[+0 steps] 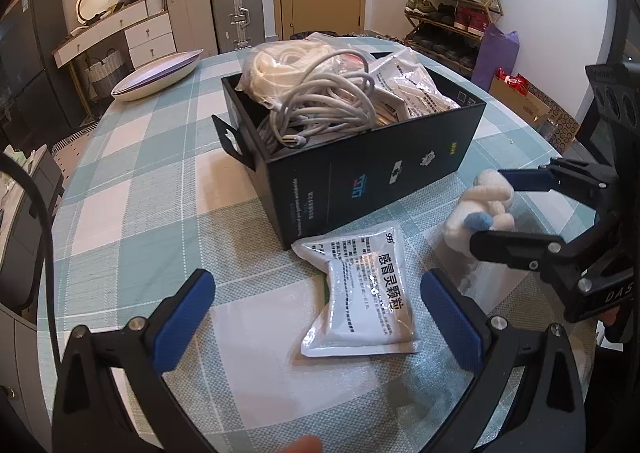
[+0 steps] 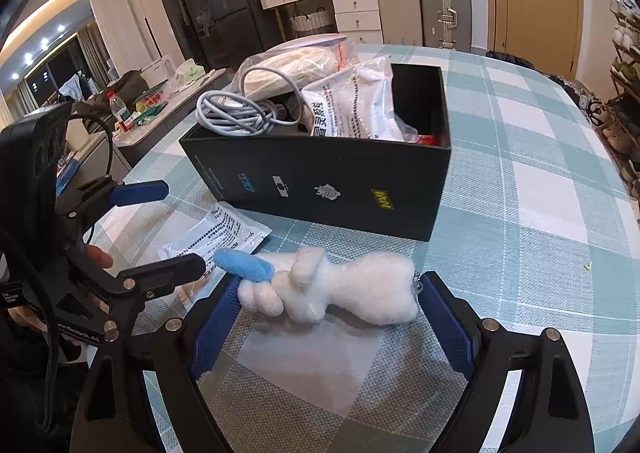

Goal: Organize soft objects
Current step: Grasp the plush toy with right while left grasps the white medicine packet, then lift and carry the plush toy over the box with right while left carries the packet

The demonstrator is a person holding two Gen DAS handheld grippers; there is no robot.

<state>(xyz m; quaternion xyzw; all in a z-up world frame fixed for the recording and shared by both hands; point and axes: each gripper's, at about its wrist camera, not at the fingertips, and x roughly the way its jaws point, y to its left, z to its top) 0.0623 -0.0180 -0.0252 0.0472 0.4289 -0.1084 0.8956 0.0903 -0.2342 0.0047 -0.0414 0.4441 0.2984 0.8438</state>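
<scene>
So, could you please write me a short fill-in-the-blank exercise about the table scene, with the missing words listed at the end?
1. The white plush toy lies between the fingers of the ____ tool.
2. The left tool is open above a white ____ pouch.
3. The grey cables sit inside the ____ box.
4. The table wears a ____ cloth.

Missing words: right; medicine; black; checked
</scene>
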